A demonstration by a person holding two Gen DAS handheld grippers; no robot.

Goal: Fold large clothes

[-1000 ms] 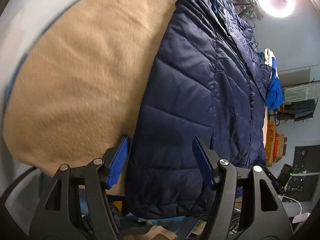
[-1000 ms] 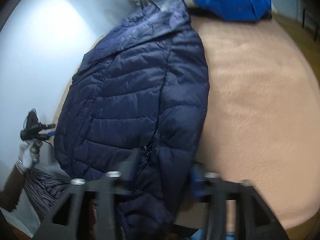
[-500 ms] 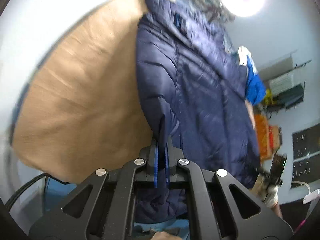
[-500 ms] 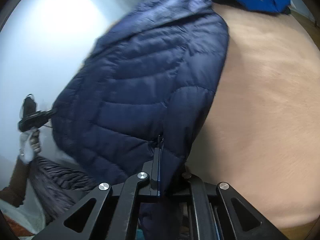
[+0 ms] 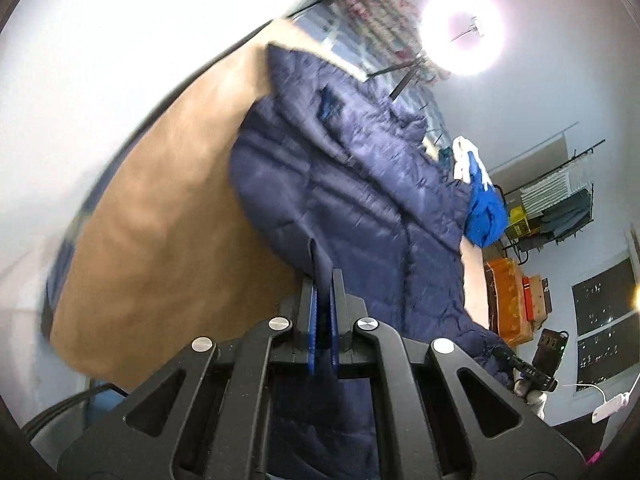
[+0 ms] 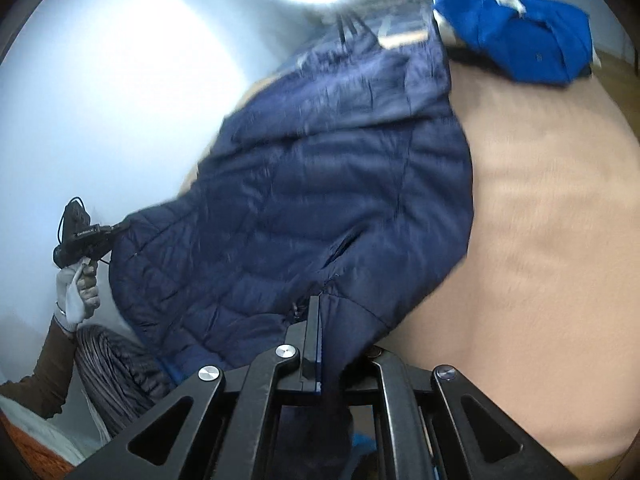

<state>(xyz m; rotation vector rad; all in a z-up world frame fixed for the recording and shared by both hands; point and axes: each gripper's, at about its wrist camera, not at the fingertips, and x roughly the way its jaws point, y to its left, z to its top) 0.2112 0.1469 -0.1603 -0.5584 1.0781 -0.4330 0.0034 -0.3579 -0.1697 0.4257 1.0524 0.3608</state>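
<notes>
A quilted jacket (image 6: 328,200) lies on the blanket-covered surface (image 6: 540,240), its near hem pinched between both grippers; a folded garment (image 6: 516,36) sits at the far end.

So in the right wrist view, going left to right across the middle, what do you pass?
Gloved hand holding the black left claw → navy quilted puffer jacket → tan fleece blanket.

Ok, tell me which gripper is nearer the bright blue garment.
Right, probably. The right gripper grips the navy jacket hem on the blue garment's side; the left gripper grips the opposite side.
</notes>
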